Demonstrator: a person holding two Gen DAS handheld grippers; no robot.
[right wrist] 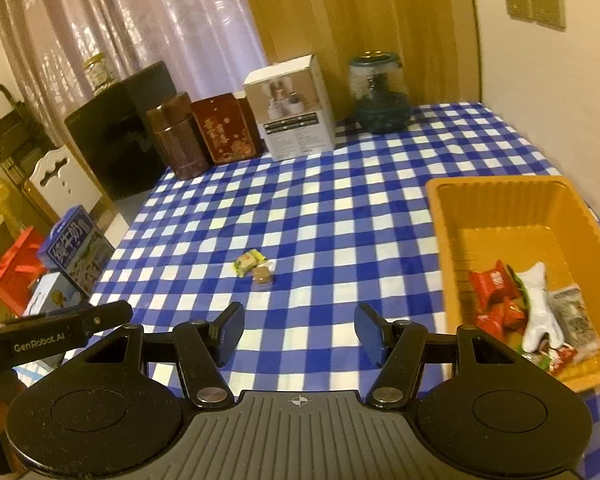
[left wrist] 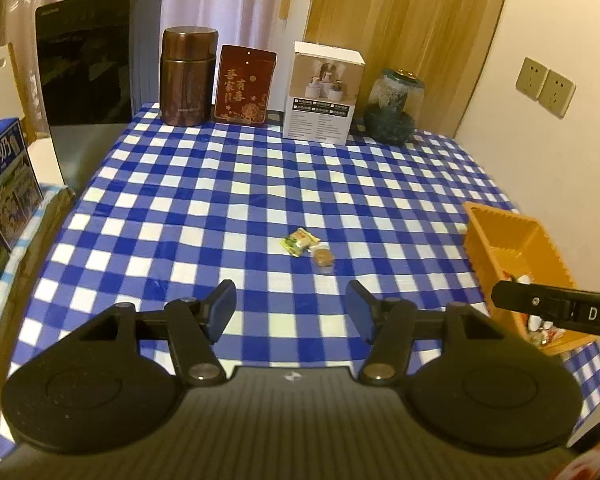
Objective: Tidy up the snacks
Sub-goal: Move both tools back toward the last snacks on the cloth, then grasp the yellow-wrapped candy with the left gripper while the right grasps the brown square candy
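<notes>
Two small snacks lie together on the blue checked tablecloth: a green-yellow wrapped candy (left wrist: 299, 241) (right wrist: 249, 261) and a brown piece in clear wrap (left wrist: 324, 258) (right wrist: 263, 274). An orange basket (left wrist: 500, 232) (right wrist: 512, 200) at the right holds red packets (right wrist: 494, 288), a white bone-shaped snack (right wrist: 540, 312) and a dark packet (right wrist: 572, 316). My left gripper (left wrist: 292, 308) is open and empty, just short of the two snacks. My right gripper (right wrist: 299, 330) is open and empty, left of the basket.
Along the table's back edge stand a brown canister (left wrist: 186, 76), a red tin (left wrist: 246, 84), a white box (left wrist: 324, 92) and a glass jar (left wrist: 394, 106). A black appliance (left wrist: 88, 60) and a blue milk carton (left wrist: 6, 180) are at the left. The wall is at the right.
</notes>
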